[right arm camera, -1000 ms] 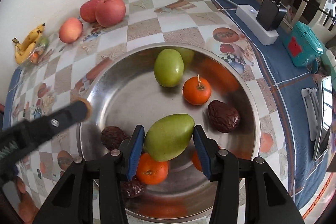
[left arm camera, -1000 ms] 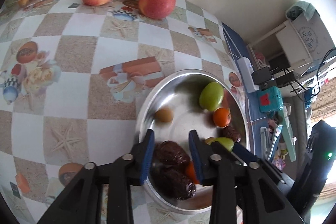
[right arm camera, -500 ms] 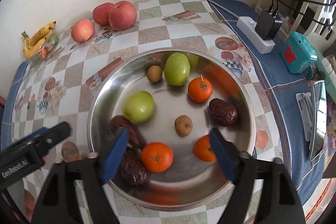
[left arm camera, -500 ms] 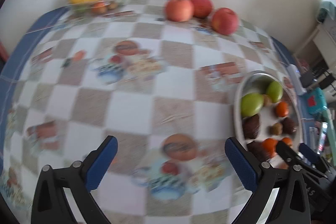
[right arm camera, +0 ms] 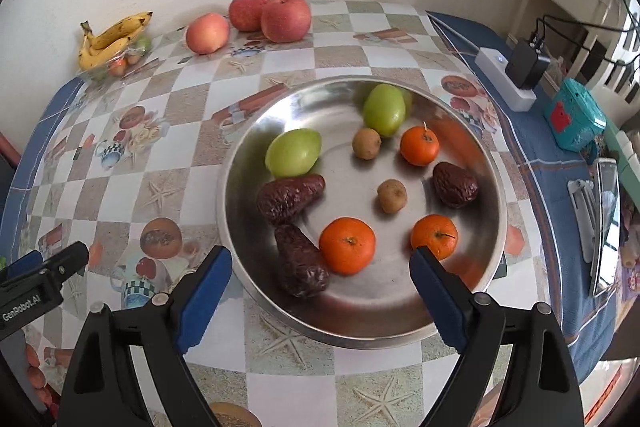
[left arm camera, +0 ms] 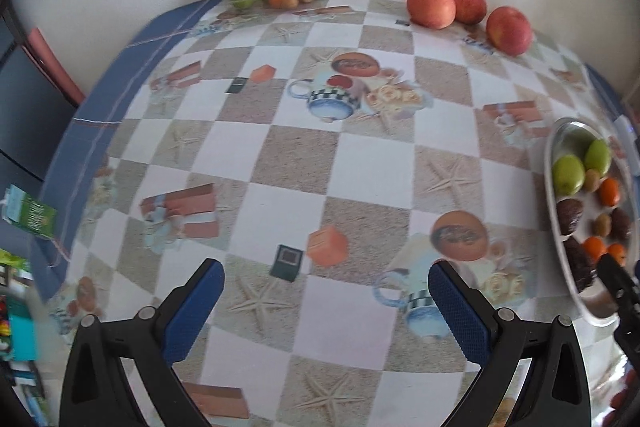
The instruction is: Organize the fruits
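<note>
A checked worktop (right arm camera: 168, 163) is carrying a steel bowl (right arm camera: 486, 227) at its right. Left tongs (left arm camera: 326, 301), having swung away leftward, are hanging wide and empty over bare cloth. Right tongs (right arm camera: 320, 285) are opening, empty, above the bowl's near rim. The just-released green fruit (right arm camera: 293, 152) and date (right arm camera: 289, 197) are lying inside; more fruit awaits.

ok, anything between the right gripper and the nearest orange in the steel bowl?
Nothing visible. The right gripper, jaws opening and empty, hangs over the bowl's near rim, with the orange straight ahead. The closest neighbour, a dark wrinkled fruit, lies just left of it, tight against the left finger's path.
</note>
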The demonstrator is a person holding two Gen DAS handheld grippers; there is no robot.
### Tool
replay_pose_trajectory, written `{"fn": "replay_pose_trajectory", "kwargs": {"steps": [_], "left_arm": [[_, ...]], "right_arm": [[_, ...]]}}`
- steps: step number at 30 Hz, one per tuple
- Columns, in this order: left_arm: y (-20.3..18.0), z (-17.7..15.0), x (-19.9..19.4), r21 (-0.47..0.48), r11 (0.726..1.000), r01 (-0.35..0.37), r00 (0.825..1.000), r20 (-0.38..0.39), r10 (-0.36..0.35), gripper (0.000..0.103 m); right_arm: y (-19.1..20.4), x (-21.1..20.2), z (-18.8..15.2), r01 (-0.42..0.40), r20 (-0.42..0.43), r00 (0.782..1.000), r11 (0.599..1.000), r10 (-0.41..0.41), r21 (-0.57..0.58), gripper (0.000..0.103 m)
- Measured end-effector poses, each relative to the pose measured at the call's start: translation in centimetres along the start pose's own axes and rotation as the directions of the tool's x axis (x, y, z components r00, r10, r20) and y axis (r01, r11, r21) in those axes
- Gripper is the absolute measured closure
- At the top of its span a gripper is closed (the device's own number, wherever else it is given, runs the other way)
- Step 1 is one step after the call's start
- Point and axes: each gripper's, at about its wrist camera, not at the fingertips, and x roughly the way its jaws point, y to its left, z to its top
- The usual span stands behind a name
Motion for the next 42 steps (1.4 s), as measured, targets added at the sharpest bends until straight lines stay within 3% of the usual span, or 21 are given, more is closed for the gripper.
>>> {"fn": "replay_pose_trajectory", "kwargs": {"steps": [4,19,42], "left_arm": [[0.0,-0.2,0.4,0.012,0.999,-0.046,0.998,-0.032,0.046,0.0],[-0.9,-0.3,0.2,0.033,0.999,0.005,0.998,-0.069,-0.003,0.0],[-1.1,-0.2,-0.2,0.031,0.999,0.029,0.998,-0.059,-0.027,0.0]], "right_arm": [[0.3,0.0,0.1,0.006,0.003,1.0,1.0,-0.006,-0.014,0.012],[0.6,0.4,0.0,0.026,-0.011,1.0,0.999,-0.027,-0.043,0.012],[1.2,0.4,0.0,0.022,-0.022,0.999,0.997,-0.023,-0.071,0.012]]}}
